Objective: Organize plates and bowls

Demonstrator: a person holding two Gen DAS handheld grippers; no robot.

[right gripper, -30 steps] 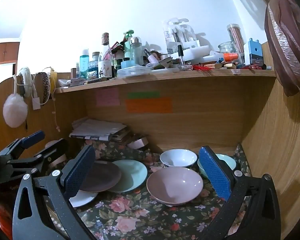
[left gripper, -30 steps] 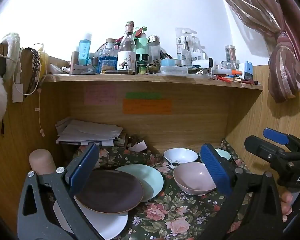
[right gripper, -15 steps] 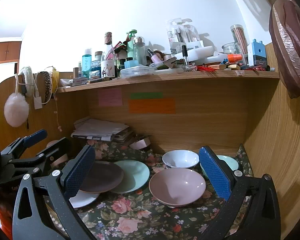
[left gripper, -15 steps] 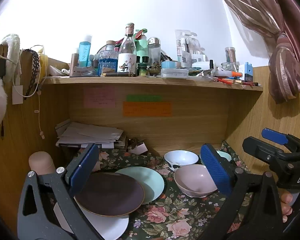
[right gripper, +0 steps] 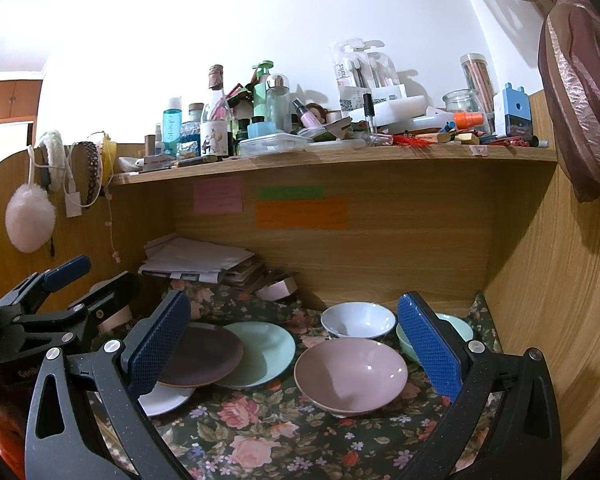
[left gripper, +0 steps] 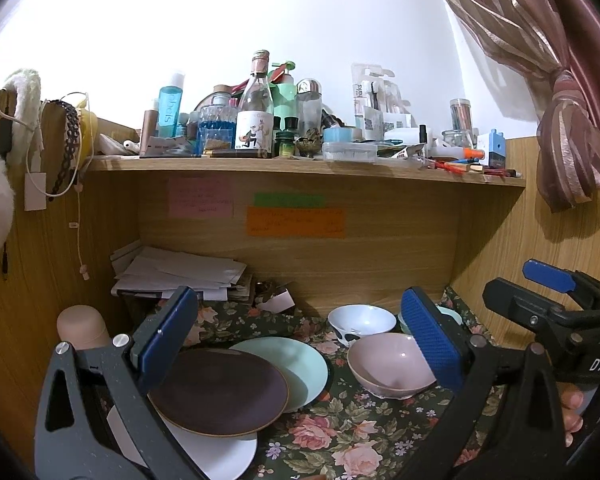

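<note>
Inside: pink bowl (right gripper: 350, 374), white bowl (right gripper: 358, 320) empty; both grippers spread.

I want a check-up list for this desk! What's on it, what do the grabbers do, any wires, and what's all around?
Surface: floral cloth covers the desk.
Job's things: brown plate overlaps the green plate and white plate; pink bowl, white bowl and green bowl sit apart to the right.
Clutter: paper stack at the back; bottles crowd the shelf.
Grippers: left gripper and right gripper both open, holding nothing.
Cables: white cord hangs on the left wall.
Surroundings: wooden alcove, sticky notes, curtain.
</note>
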